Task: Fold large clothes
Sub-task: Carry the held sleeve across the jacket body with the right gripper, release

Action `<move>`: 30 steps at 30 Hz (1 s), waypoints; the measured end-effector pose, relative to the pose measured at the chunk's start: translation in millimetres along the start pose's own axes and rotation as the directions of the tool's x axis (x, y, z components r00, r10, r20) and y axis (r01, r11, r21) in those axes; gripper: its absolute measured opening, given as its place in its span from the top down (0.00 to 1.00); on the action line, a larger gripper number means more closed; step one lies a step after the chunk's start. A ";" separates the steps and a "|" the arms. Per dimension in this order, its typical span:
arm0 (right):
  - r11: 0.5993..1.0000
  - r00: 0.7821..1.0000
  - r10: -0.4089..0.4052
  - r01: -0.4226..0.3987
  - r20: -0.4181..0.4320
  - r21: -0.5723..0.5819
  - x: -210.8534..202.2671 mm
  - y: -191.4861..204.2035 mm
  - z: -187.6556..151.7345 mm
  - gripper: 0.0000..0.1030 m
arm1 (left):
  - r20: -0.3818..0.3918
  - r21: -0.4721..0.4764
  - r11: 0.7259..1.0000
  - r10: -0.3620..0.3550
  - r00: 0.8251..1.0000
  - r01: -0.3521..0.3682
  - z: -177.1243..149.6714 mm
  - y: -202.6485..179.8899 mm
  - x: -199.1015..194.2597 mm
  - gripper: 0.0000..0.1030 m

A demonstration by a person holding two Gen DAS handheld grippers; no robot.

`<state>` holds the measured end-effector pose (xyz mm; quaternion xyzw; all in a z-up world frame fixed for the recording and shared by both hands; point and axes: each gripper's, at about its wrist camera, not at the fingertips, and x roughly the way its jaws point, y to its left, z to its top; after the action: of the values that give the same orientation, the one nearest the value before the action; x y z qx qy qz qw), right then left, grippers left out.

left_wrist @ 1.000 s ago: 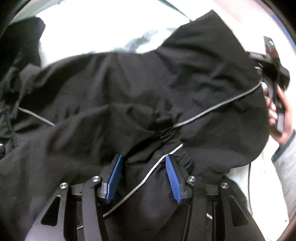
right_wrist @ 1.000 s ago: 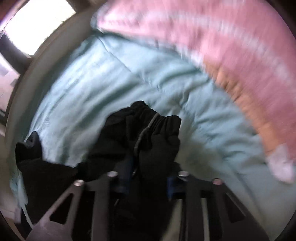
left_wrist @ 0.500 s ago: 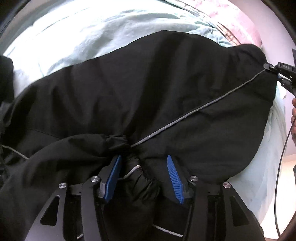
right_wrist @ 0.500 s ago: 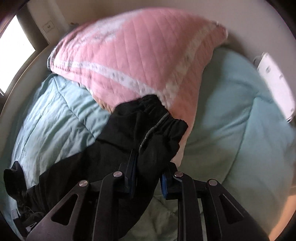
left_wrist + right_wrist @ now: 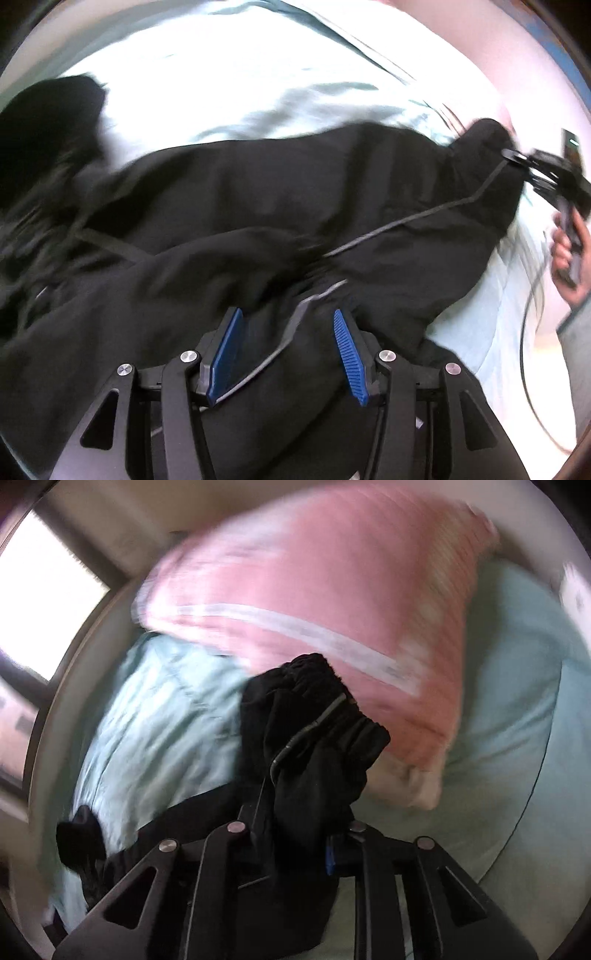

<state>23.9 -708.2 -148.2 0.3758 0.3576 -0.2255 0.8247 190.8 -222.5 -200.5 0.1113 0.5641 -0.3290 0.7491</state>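
Since half a second ago my left gripper (image 5: 288, 332) has slid further over the black trousers (image 5: 258, 206); the bunched cuff that sat between its blue pads (image 5: 345, 347) is gone, and flat cloth with a grey piping line (image 5: 406, 221) now lies in the wide gap, jaws apart. My right gripper (image 5: 295, 834) still clamps the elastic hem, lifted before the pink pillow (image 5: 332, 590), which has drifted slightly. The trousers stretch across a pale teal quilt (image 5: 240, 92); a bright window (image 5: 40, 602) shows at left. Both views are motion-blurred, and the right pads are mostly buried in fabric.
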 end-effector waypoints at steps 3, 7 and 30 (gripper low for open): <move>0.983 0.999 0.051 -0.050 -0.001 -0.179 -24.7 76.8 -22.8 0.77 | 0.019 -0.094 0.995 0.025 0.999 -0.023 -22.7 28.2 -26.8 0.49; 0.907 0.984 0.149 -0.175 -0.096 -0.383 -34.1 184.7 -80.7 0.77 | 0.043 -0.217 0.973 0.088 0.995 -0.077 -56.7 70.4 -61.7 0.49; 0.435 0.856 -0.072 -0.435 -0.512 -0.789 66.8 449.8 -460.5 0.67 | 0.078 -0.563 0.818 0.190 0.979 -0.114 -202.1 178.8 -127.3 0.49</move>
<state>161.4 -78.4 -205.4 -0.0289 0.5662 0.1869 0.8023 126.7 68.7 -188.5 -0.0881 0.5745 -0.0965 0.8080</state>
